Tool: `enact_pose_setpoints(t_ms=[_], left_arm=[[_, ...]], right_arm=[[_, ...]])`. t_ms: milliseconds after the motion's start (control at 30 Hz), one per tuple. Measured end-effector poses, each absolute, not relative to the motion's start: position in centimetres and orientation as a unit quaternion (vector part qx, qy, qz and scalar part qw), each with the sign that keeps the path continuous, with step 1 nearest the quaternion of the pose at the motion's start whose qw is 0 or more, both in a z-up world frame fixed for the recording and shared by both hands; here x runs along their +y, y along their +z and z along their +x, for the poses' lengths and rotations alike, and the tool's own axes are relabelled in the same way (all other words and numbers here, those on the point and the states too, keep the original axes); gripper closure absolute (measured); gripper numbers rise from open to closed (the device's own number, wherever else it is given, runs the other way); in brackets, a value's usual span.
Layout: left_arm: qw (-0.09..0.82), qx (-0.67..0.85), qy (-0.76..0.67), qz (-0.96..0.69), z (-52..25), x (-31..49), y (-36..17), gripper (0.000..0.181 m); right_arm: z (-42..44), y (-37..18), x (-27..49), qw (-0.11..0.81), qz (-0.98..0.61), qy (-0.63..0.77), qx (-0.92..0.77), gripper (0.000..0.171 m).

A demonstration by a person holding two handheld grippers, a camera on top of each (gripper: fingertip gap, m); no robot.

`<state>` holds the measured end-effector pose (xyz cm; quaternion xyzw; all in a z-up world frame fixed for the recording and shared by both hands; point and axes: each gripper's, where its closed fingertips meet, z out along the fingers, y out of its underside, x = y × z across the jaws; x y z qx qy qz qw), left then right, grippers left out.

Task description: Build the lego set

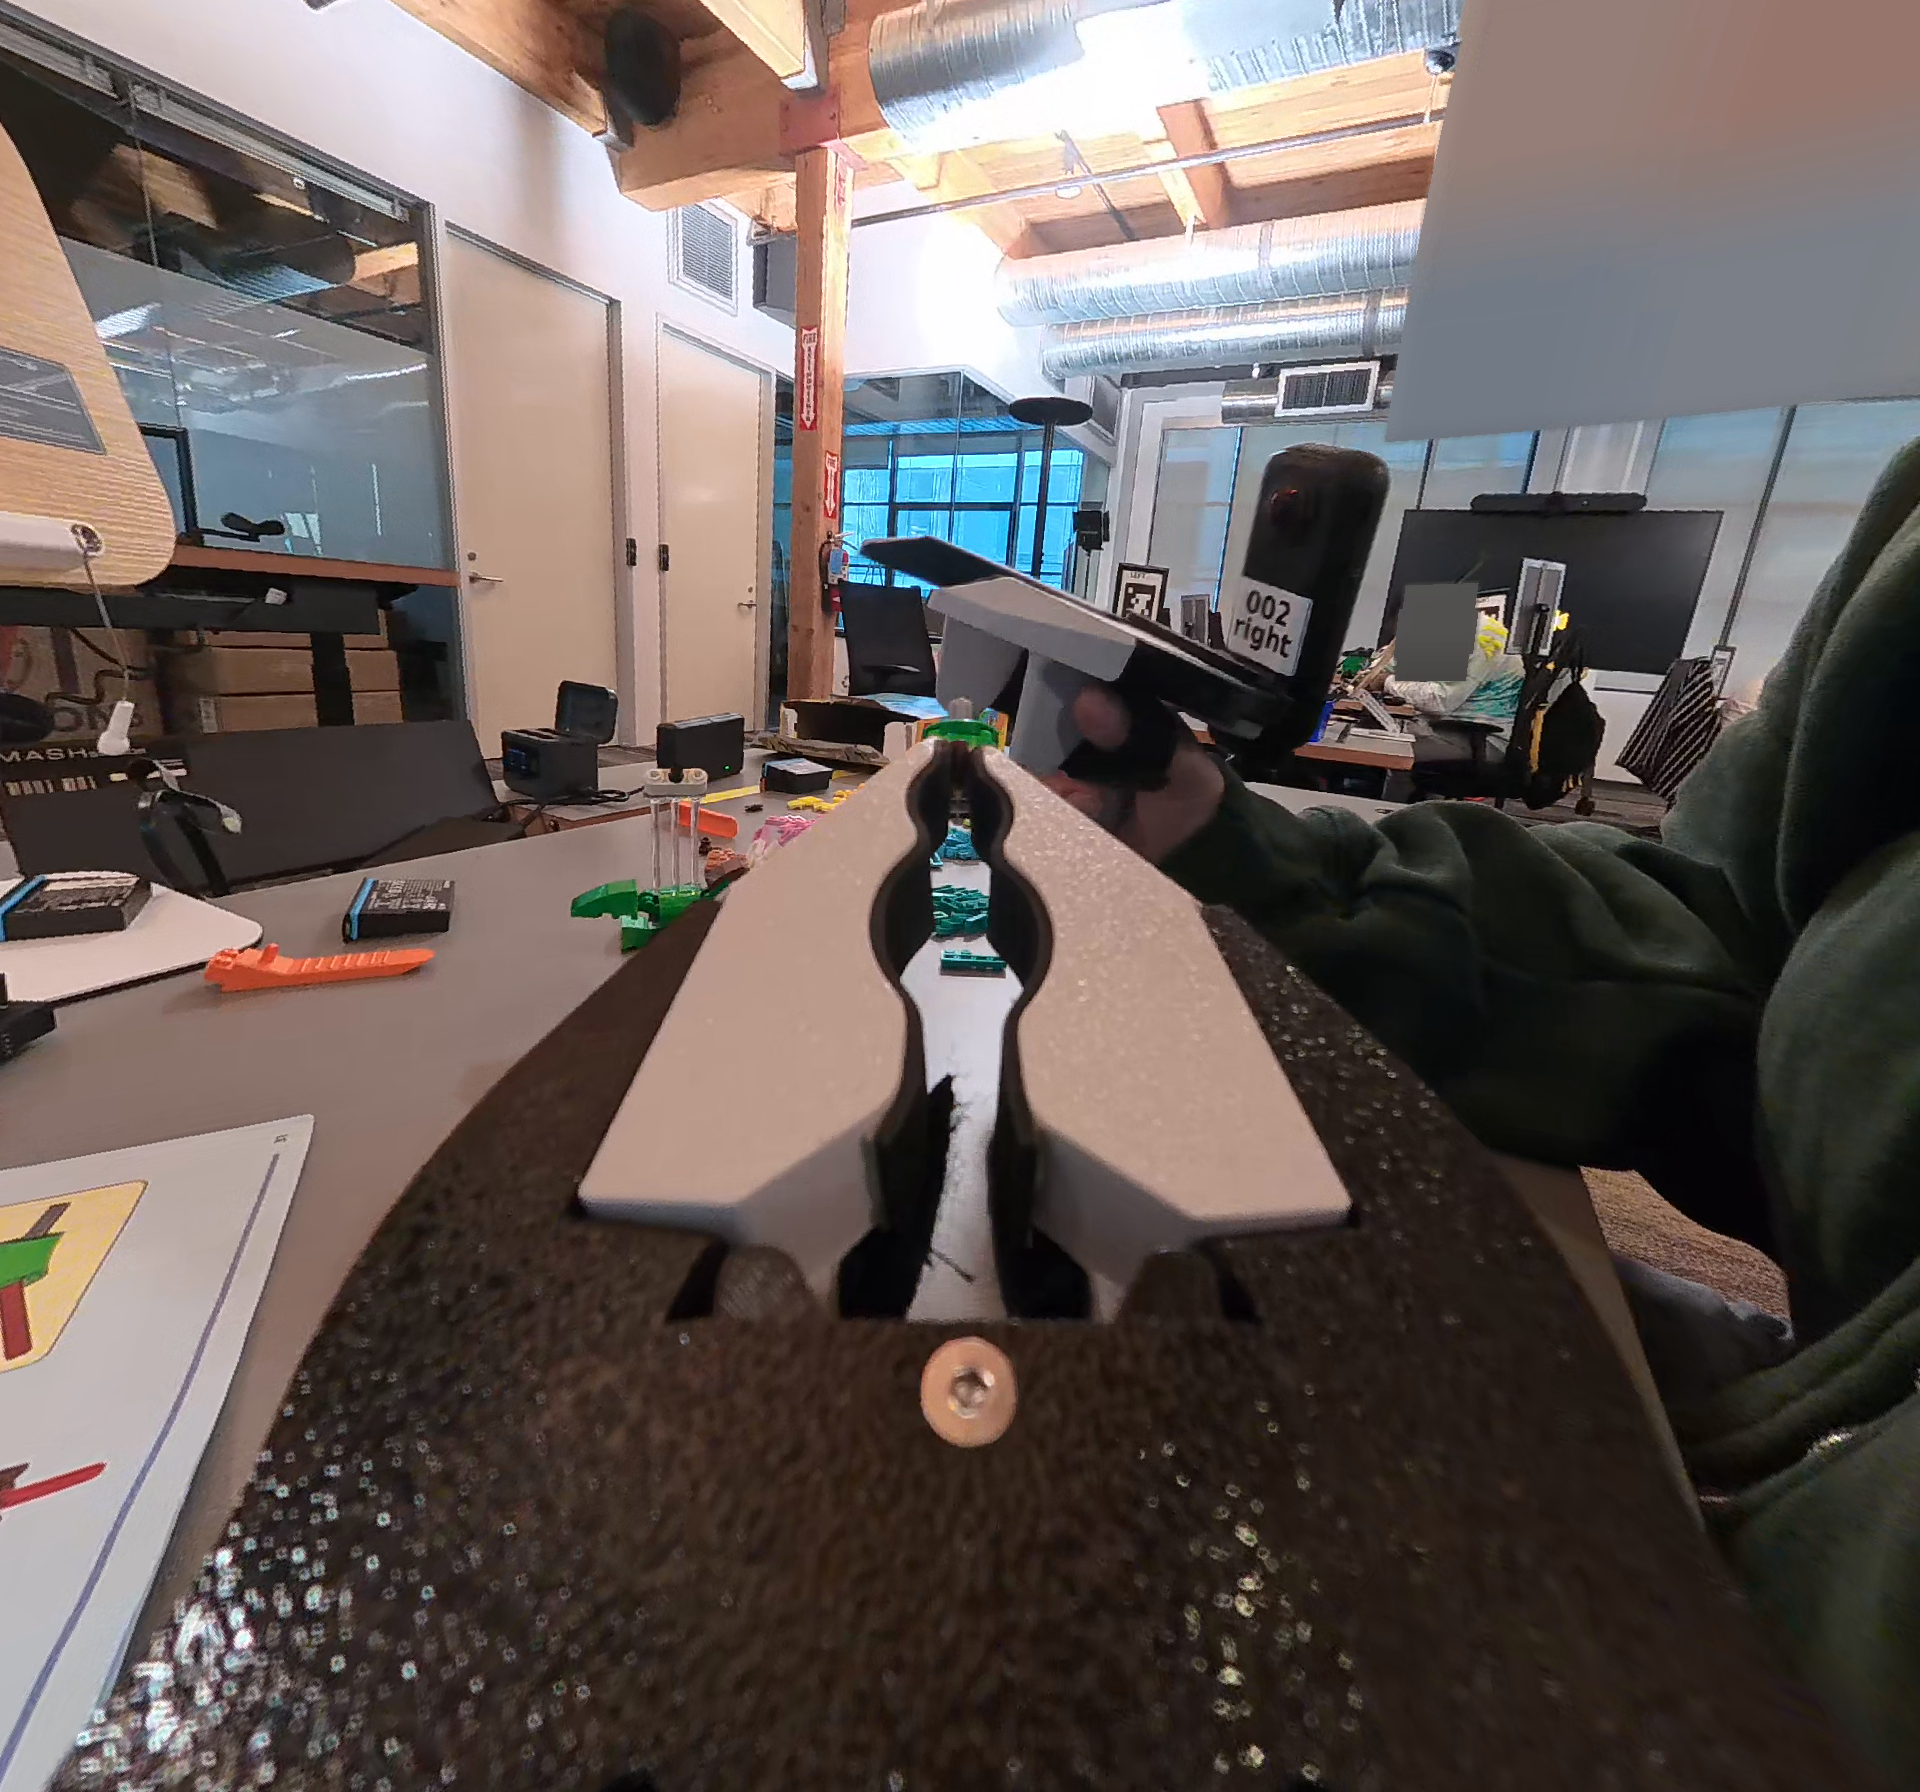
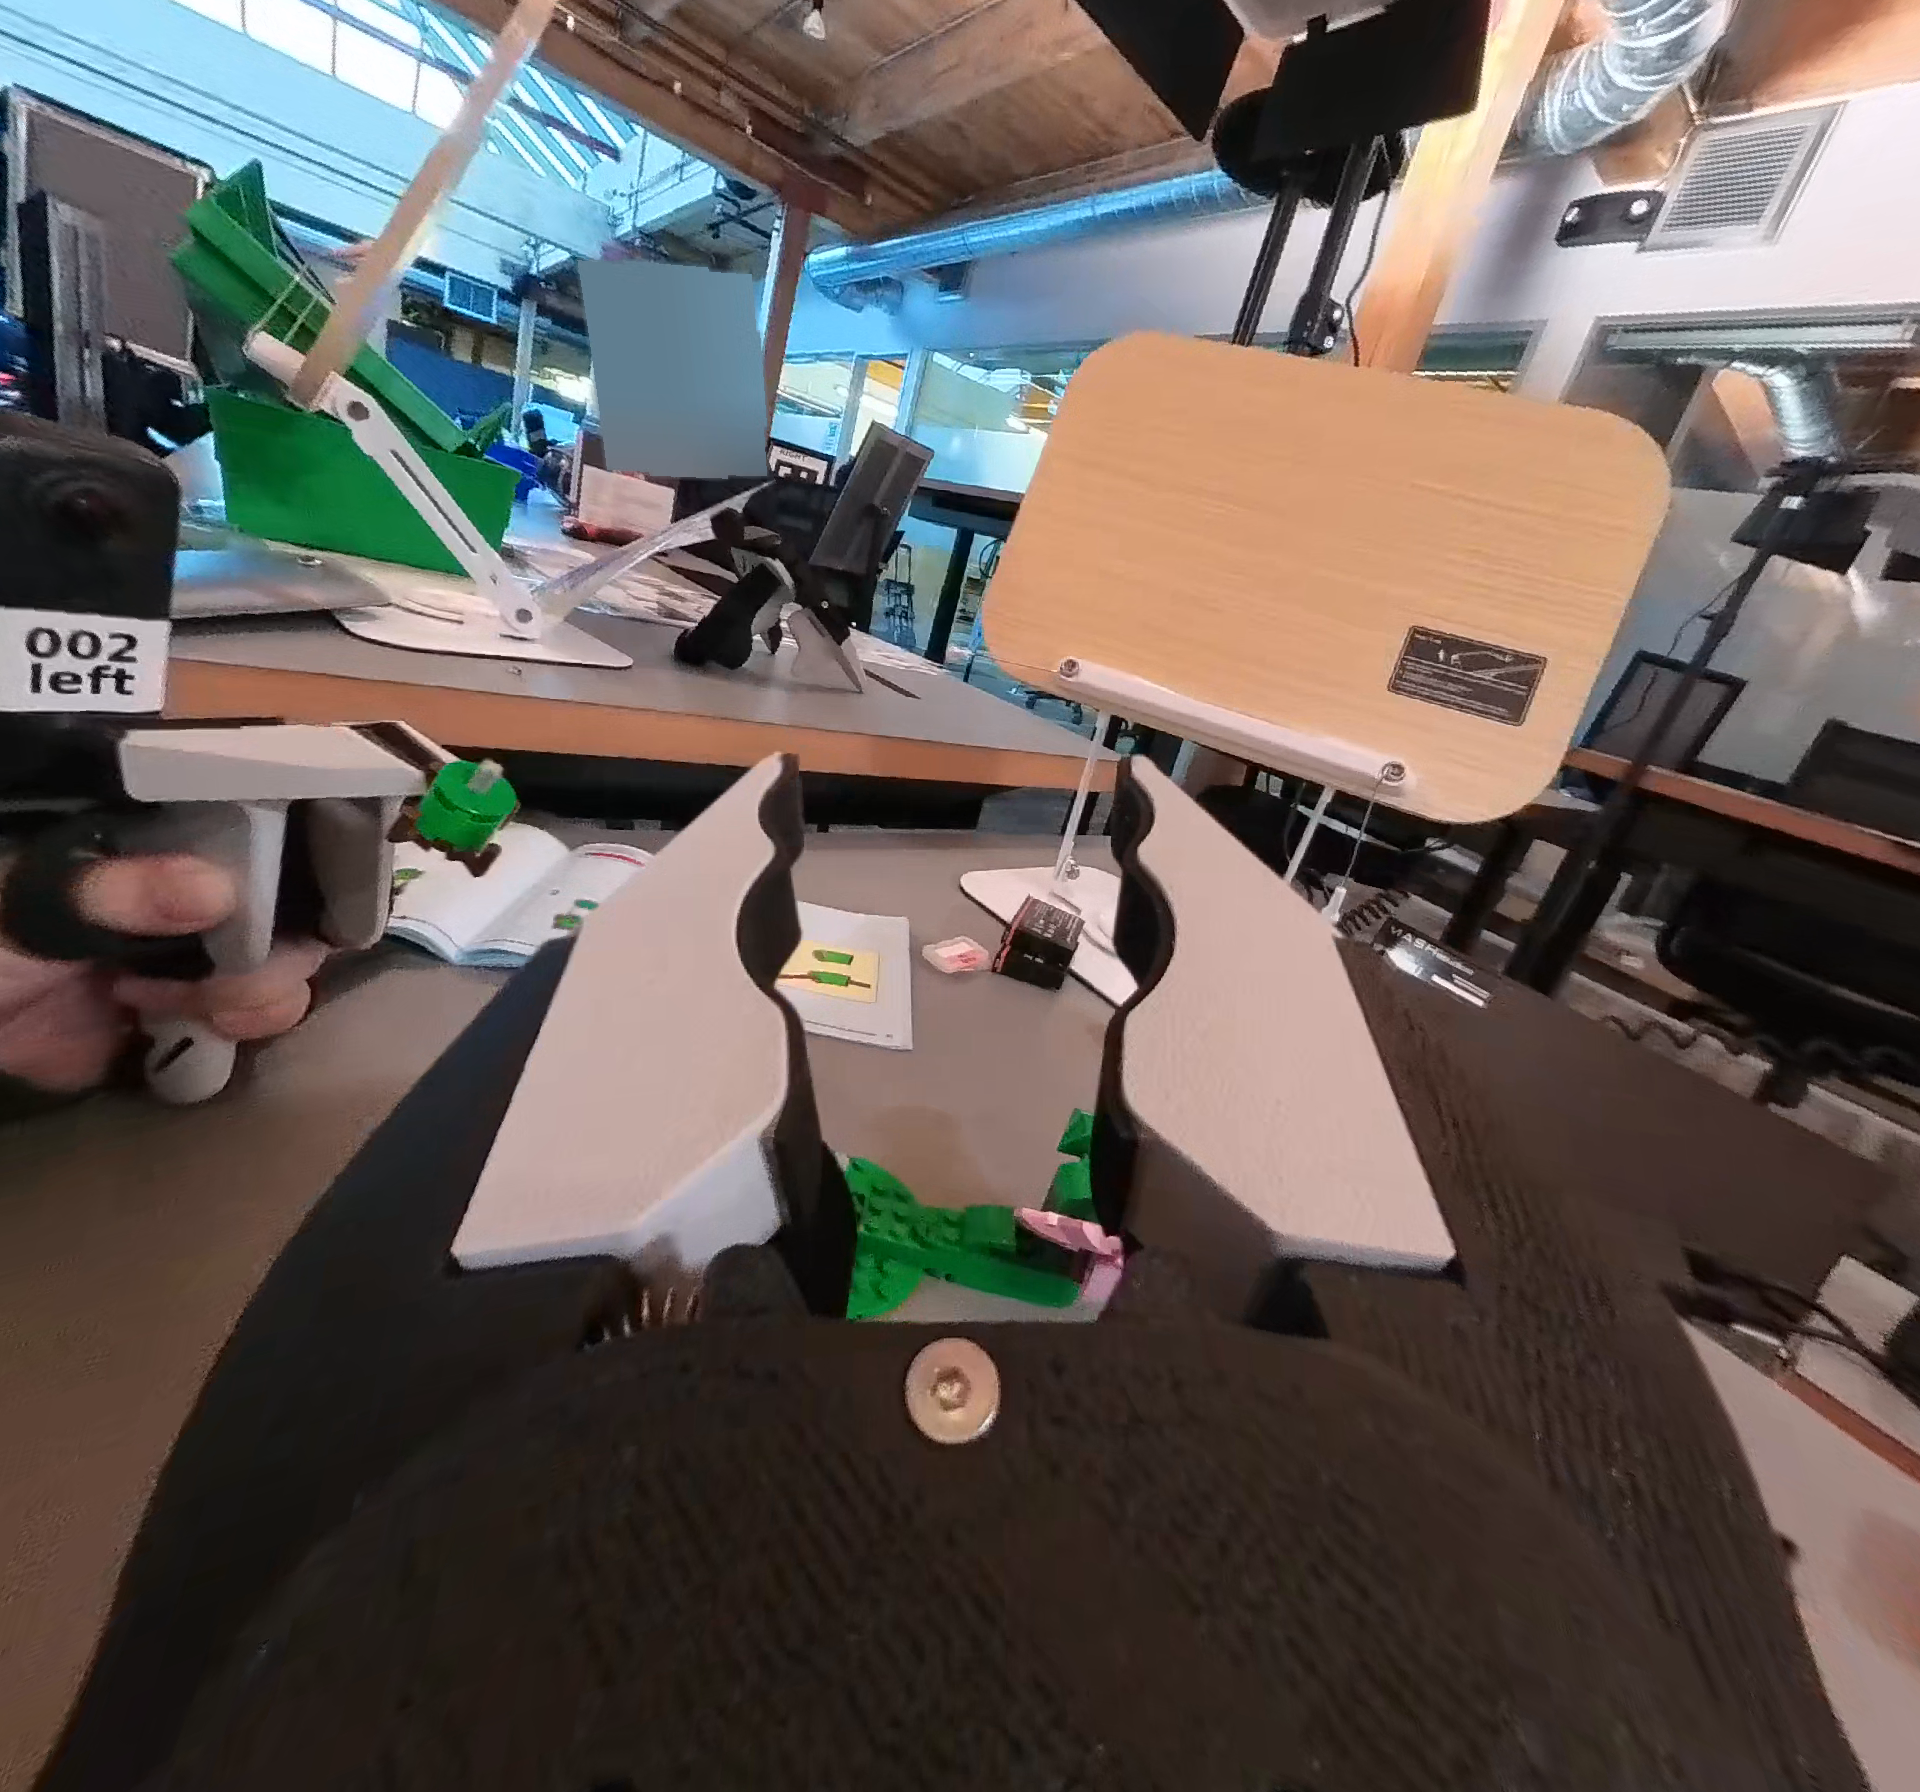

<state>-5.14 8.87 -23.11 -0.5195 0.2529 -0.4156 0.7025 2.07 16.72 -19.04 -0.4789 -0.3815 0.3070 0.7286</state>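
The left gripper (image 1: 958, 753) has its jaws pinched narrow on a small round green lego assembly with a pale peg on top and brown bits beneath (image 2: 464, 807), lifted clear of the grey tabletop (image 1: 416, 1046). In the right wrist view that piece sits at about ten o'clock from the right gripper (image 2: 956, 786), whose jaws stand wide and hold nothing. The peg's long axis looks roughly upright, tilted slightly.

The right gripper is the free one, so I judge it the likelier to fetch the next part. Under it, towards six o'clock, lie loose green lego plates and a pink piece (image 2: 966, 1243); whether they touch its base I cannot tell. An open instruction booklet (image 2: 499, 901) lies at nine o'clock, and a wooden-backed book stand (image 2: 1320, 568) rises at one o'clock, limiting forward room.
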Motion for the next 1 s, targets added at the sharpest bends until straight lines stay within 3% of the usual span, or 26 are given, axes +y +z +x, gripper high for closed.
enact_pose_setpoints(t_ms=[367,600,700,1000], left_arm=[[0.706,0.248,-0.415,-0.518,-5.3,8.9,-23.0,0.181],[0.702,0.247,-0.423,-0.517,-5.3,8.9,-23.0,0.181],[0.693,0.252,-0.433,-0.518,-5.0,8.8,-23.1,0.181],[0.679,0.261,-0.449,-0.519,-4.5,8.5,-23.3,0.181]], right_arm=[[-2.4,-22.3,10.7,0.628,-0.412,0.352,-0.559,0.122],[-4.4,-24.2,9.1,0.649,-0.368,0.242,-0.621,0.128],[-4.5,-24.1,8.5,0.659,-0.347,0.231,-0.625,0.144],[-4.5,-23.4,8.3,0.694,-0.314,0.176,-0.623,0.138]])
